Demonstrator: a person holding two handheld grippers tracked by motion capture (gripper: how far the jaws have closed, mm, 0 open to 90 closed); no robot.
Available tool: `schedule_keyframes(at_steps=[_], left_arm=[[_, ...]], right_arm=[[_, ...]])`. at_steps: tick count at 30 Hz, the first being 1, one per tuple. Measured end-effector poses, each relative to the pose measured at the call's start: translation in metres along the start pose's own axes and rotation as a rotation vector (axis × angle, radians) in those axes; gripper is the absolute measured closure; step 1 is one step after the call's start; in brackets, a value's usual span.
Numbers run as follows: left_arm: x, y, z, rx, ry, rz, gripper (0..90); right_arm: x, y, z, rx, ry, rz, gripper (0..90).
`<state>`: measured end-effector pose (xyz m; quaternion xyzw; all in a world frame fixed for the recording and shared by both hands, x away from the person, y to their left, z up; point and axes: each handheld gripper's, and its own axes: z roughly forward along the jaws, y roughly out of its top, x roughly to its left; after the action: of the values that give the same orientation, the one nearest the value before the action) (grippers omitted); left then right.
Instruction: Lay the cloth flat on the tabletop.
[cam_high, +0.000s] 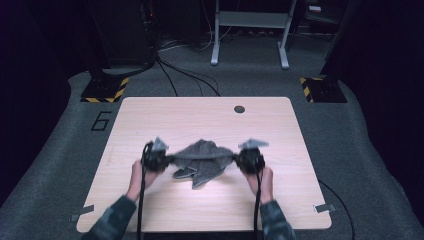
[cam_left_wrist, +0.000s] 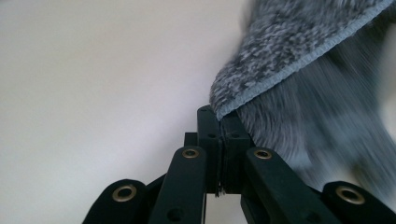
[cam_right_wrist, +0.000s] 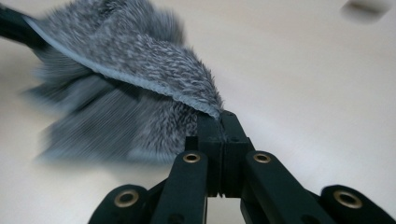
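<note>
Both tongs are clamped fully together on the grey towel (cam_high: 202, 159), one at each end. In the left gripper view the left gripper (cam_left_wrist: 219, 115) pinches a hemmed corner of the cloth between its black jaws, with no gap between them; in the right gripper view the right gripper (cam_right_wrist: 219, 119) bites the opposite hemmed corner the same way. Seen from the high view, the left gripper (cam_high: 170, 160) and the right gripper (cam_high: 236, 159) hold the towel's top edge taut between them, so it spans like a line while the rest of the cloth sags below, its lower folds at or just above the desk (cam_high: 150, 115).

The towel hangs over the middle of the desk, somewhat nearer the front edge than the back.

As for writing, a large figure "6" (cam_high: 102, 121) is marked on the grey floor beside the desk's back left corner.

The person's left hand (cam_high: 140, 175) and right hand (cam_high: 263, 180) reach in from the front edge, forearms in dark patterned sleeves, each hand behind its gripper, the two well apart and roughly level with each other.
</note>
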<state>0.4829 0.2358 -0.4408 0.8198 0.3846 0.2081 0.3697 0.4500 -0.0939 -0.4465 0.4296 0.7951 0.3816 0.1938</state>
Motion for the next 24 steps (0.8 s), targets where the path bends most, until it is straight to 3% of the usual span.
schedule_keyframes(at_steps=[1,2,3,4,5,7,8,9,10,11,12,13,14,17,21,22,23,24], left_arm=[[0.0,0.0,0.0,0.0,0.0,0.0,89.3],[0.01,0.029,-0.005,-0.032,0.052,0.03,89.3],[0.016,0.055,-0.015,-0.086,0.087,0.032,89.3],[0.019,0.078,-0.029,-0.137,0.111,0.046,89.3],[0.018,0.096,-0.045,-0.178,0.156,0.094,89.3],[0.009,0.113,-0.072,-0.234,0.206,0.164,89.2],[0.0,0.108,-0.087,-0.25,0.236,0.219,89.2],[0.0,0.108,-0.087,-0.25,0.236,0.219,89.1],[-0.004,0.101,-0.089,-0.249,0.233,0.234,89.1],[-0.008,0.09,-0.089,-0.241,0.24,0.251,89.1],[-0.017,0.065,-0.083,-0.21,0.221,0.271,89.0],[-0.017,0.065,-0.083,-0.21,0.221,0.271,89.1],[-0.029,0.037,-0.073,-0.171,0.208,0.306,89.0],[-0.045,-0.004,-0.06,-0.096,0.166,0.341,88.8],[-0.059,-0.047,-0.047,-0.021,0.087,0.324,88.3],[-0.059,-0.047,-0.047,-0.021,0.087,0.324,88.2],[-0.061,-0.055,-0.045,-0.004,0.06,0.315,88.2],[-0.063,-0.061,-0.044,0.021,0.035,0.31,87.7]], right_arm=[[-0.012,0.026,0.003,-0.012,-0.01,-0.005,90.0],[-0.012,0.026,0.003,-0.012,-0.01,-0.005,90.0],[-0.02,0.054,0.0,-0.037,-0.044,-0.017,90.0],[-0.027,0.102,-0.02,-0.112,-0.074,-0.043,90.0],[-0.027,0.102,-0.02,-0.112,-0.074,-0.043,90.0],[-0.021,0.131,-0.05,-0.203,-0.11,-0.092,89.9],[-0.013,0.14,-0.074,-0.25,-0.116,-0.144,89.8],[-0.013,0.14,-0.074,-0.25,-0.116,-0.144,89.8],[-0.007,0.13,-0.086,-0.268,-0.104,-0.155,89.7],[-0.007,0.13,-0.086,-0.268,-0.104,-0.155,89.7],[-0.002,0.108,-0.086,-0.25,-0.093,-0.181,89.6],[0.0,0.094,-0.082,-0.226,-0.081,-0.182,89.6],[0.003,0.079,-0.078,-0.202,-0.061,-0.19,89.5],[0.011,0.031,-0.061,-0.104,-0.032,-0.208,89.2],[0.019,-0.025,-0.041,0.008,0.029,-0.202,88.7],[0.02,-0.035,-0.037,0.023,0.049,-0.183,88.6],[0.02,-0.035,-0.037,0.023,0.049,-0.183,88.6],[0.023,-0.051,-0.031,0.049,0.071,-0.146,88.1]])
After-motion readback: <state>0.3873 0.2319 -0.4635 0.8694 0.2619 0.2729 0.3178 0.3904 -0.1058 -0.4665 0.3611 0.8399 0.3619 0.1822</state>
